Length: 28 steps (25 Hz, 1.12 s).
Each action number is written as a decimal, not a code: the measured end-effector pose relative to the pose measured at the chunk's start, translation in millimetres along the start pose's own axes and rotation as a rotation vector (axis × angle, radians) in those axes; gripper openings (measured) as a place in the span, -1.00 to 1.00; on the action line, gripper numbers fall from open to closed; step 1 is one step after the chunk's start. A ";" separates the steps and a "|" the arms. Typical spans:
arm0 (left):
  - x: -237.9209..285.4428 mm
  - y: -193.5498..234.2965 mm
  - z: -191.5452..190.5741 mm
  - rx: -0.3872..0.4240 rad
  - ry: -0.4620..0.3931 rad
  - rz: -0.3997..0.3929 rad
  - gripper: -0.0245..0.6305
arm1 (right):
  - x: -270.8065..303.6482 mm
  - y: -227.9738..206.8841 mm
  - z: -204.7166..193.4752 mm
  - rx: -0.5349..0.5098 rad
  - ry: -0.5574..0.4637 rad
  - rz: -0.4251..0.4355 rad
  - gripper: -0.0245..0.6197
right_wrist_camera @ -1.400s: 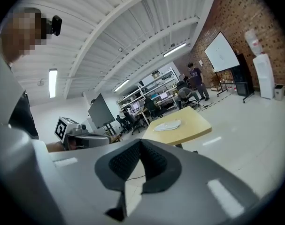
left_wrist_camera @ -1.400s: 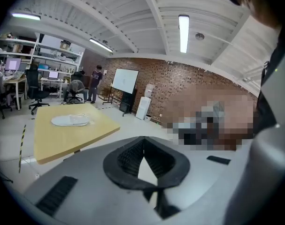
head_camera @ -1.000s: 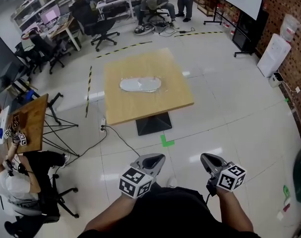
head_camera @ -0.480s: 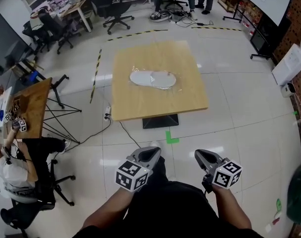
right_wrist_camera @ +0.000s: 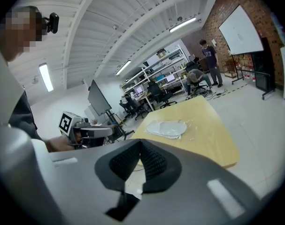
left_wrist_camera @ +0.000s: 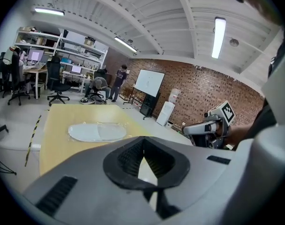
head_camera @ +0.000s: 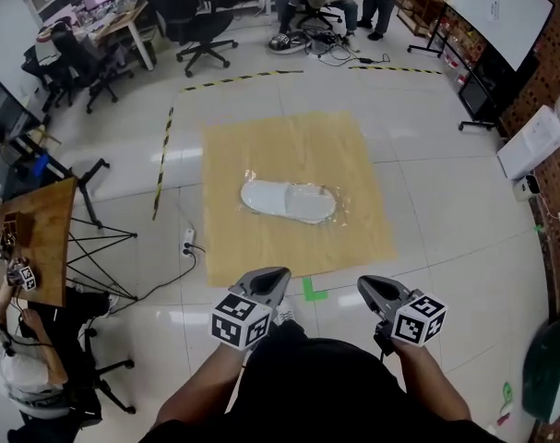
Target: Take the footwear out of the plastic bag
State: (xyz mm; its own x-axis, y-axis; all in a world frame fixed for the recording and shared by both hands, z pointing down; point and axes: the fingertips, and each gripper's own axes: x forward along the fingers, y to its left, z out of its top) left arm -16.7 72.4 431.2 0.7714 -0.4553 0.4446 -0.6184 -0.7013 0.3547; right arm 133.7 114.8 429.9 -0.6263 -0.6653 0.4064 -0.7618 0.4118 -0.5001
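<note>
A white slipper in a clear plastic bag (head_camera: 289,200) lies flat in the middle of a square wooden table (head_camera: 226,155). The bagged slipper (left_wrist_camera: 97,132) shows ahead in the left gripper view, and the same bag (right_wrist_camera: 167,128) in the right gripper view. My left gripper (head_camera: 272,279) is held close to my body, short of the table's near edge, shut with nothing in it. To its right, level with it, my right gripper (head_camera: 369,288) is also shut and empty. Both are well apart from the bag.
A green tape mark (head_camera: 312,289) is on the tiled floor at the table's near edge. A wooden desk on a tripod stand (head_camera: 40,238) and a seated person stand at the left. Office chairs (head_camera: 183,26), people and a whiteboard (head_camera: 501,12) are beyond the table.
The table and bagged slipper have come nearer and lower in the head view as I walked toward them. Both grippers stayed shut and held in front of my body.
</note>
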 end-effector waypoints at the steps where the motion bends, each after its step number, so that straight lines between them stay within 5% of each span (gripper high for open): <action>1: 3.4 17.7 5.6 -0.004 -0.002 0.007 -0.91 | 13.7 -6.3 5.8 0.001 0.006 -0.011 -0.92; 15: 7.1 211.8 48.1 -0.106 -0.063 0.198 -0.91 | 98.8 -84.6 20.3 0.087 0.136 -0.181 -0.92; 28: 50.5 277.2 -17.3 -0.275 0.044 0.364 -0.89 | 162.7 -163.0 34.6 0.082 0.202 -0.183 -0.92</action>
State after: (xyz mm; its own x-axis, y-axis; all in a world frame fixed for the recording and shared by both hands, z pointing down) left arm -151.8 -135.4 566.2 0.4933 -0.6170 0.6132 -0.8693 -0.3257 0.3717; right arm 161.7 -82.1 551.1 -0.5057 -0.5831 0.6358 -0.8547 0.2387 -0.4609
